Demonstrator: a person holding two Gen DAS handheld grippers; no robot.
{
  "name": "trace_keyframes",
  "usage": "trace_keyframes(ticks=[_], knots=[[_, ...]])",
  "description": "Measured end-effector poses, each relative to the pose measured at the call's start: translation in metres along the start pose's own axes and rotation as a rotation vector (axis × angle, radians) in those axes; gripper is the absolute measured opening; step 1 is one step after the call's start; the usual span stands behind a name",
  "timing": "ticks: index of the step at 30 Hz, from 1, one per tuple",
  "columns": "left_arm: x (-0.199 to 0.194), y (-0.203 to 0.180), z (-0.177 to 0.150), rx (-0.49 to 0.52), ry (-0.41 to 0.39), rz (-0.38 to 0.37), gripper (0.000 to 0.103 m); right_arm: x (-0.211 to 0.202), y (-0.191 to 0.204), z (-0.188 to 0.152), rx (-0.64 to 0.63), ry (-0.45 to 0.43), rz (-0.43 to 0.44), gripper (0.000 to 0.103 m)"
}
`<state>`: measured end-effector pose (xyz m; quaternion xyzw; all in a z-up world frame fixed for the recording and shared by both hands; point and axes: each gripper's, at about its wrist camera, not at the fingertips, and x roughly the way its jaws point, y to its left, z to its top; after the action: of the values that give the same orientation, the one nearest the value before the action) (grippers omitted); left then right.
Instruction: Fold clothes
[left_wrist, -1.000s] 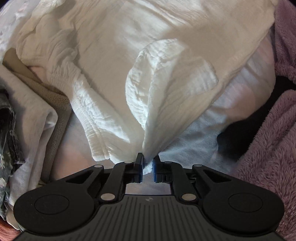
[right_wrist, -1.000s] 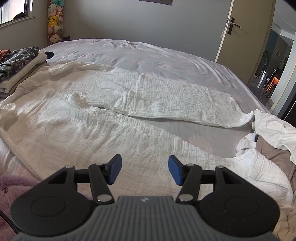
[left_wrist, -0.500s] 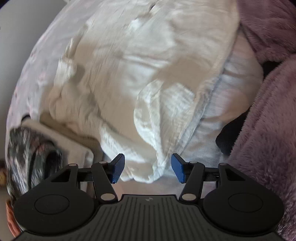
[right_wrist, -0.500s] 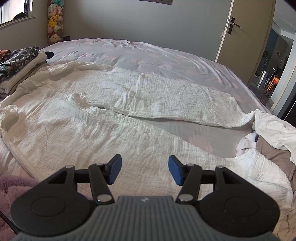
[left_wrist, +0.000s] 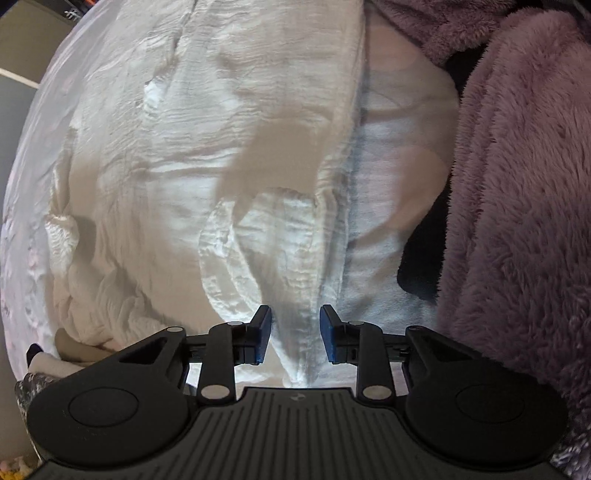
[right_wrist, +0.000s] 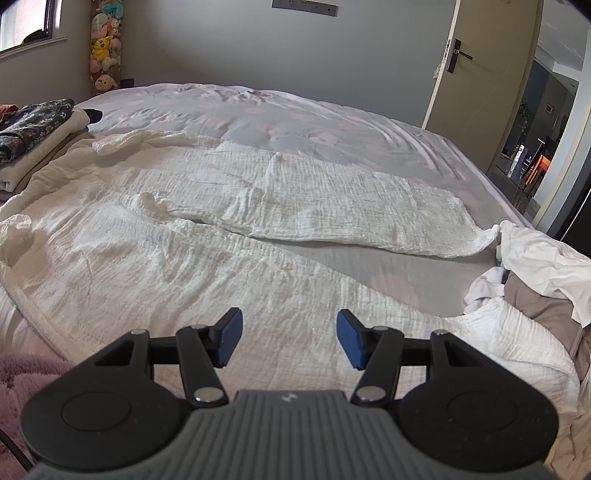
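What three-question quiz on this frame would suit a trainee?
1. True or false: the right gripper has cloth pinched between its pads.
2. Which piece lies between the left gripper's closing jaws: A) the purple fleece blanket, B) a fold of the white crinkled garment, C) the floral folded clothes?
3. What hangs in the room's corner by the window?

Key: 1 false, its jaws stand open over the garment. 2 B. 3 plush toys.
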<state>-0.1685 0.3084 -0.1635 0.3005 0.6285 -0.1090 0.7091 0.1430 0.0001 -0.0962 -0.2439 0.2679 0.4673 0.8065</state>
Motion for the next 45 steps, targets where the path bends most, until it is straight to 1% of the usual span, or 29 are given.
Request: trace_keyframes(ticks=[2,3,4,5,8,9,11,12,13,16,19,21,23,26,29,30,31,33,34,36,38,39,41,45], knots=[[0.008,0.003,0.004,0.005,0.025,-0.038,0.029,0.000,-0.001,0.000,0.004,-0.003,-0.001,0.060],[0.013,0.006,0.005,0.002,0.039,-0.049,0.033,0.000,-0.001,0.000,0.006,-0.004,-0.002,0.060],[0.017,0.006,0.007,0.000,0.047,-0.059,0.041,-0.001,-0.001,0.000,0.007,-0.006,-0.004,0.060],[0.022,0.007,0.009,-0.002,0.053,-0.069,0.044,-0.001,-0.001,-0.001,0.008,-0.008,-0.007,0.060],[0.038,0.006,0.012,-0.030,0.088,-0.092,0.045,-0.005,-0.003,-0.002,0.025,-0.028,-0.018,0.060],[0.043,0.005,0.013,-0.039,0.091,-0.088,0.047,-0.010,-0.006,-0.003,0.049,-0.055,-0.023,0.061],[0.050,0.002,0.016,-0.052,0.098,-0.077,0.048,-0.021,-0.020,-0.004,0.118,-0.092,-0.010,0.065],[0.053,0.001,0.017,-0.064,0.103,-0.071,0.048,-0.027,-0.027,-0.005,0.152,-0.109,-0.002,0.065],[0.054,0.000,0.017,-0.074,0.106,-0.066,0.049,-0.035,-0.034,-0.005,0.168,-0.121,-0.021,0.065],[0.054,0.000,0.015,-0.108,0.097,-0.056,0.049,-0.059,-0.062,-0.005,0.091,-0.105,-0.114,0.066],[0.052,0.003,0.009,-0.178,0.072,-0.059,0.048,-0.083,-0.094,-0.012,0.006,-0.057,-0.201,0.066],[0.052,0.003,0.007,-0.212,0.061,-0.056,0.047,-0.094,-0.113,-0.022,-0.050,0.001,-0.244,0.066],[0.051,0.003,0.006,-0.238,0.056,-0.051,0.044,-0.098,-0.122,-0.035,-0.142,0.062,-0.272,0.066],[0.049,0.004,0.003,-0.308,0.049,-0.046,0.038,-0.095,-0.123,-0.060,-0.318,0.152,-0.298,0.064],[0.047,0.004,0.002,-0.365,0.045,-0.031,0.031,-0.082,-0.116,-0.091,-0.520,0.245,-0.296,0.054],[0.046,0.004,0.002,-0.373,0.047,-0.023,0.028,-0.077,-0.114,-0.103,-0.586,0.270,-0.295,0.054],[0.046,0.004,0.002,-0.379,0.052,-0.016,0.025,-0.071,-0.113,-0.113,-0.644,0.289,-0.305,0.053],[0.046,0.004,0.003,-0.389,0.063,-0.002,0.023,-0.056,-0.116,-0.130,-0.735,0.326,-0.355,0.049],[0.046,0.004,0.003,-0.394,0.068,0.005,0.021,-0.048,-0.120,-0.136,-0.758,0.340,-0.373,0.048],[0.046,0.006,0.009,-0.395,0.085,0.014,0.020,-0.034,-0.129,-0.145,-0.785,0.367,-0.397,0.040],[0.046,0.005,0.015,-0.390,0.103,0.019,0.020,-0.019,-0.137,-0.152,-0.800,0.390,-0.411,0.035],[0.045,0.007,0.016,-0.390,0.111,0.021,0.020,-0.012,-0.140,-0.154,-0.810,0.398,-0.420,0.031],[0.045,0.011,0.018,-0.389,0.126,0.023,0.019,-0.003,-0.145,-0.158,-0.818,0.398,-0.427,0.027],[0.046,0.014,0.024,-0.386,0.155,0.031,0.019,0.013,-0.151,-0.167,-0.839,0.419,-0.427,0.027]])
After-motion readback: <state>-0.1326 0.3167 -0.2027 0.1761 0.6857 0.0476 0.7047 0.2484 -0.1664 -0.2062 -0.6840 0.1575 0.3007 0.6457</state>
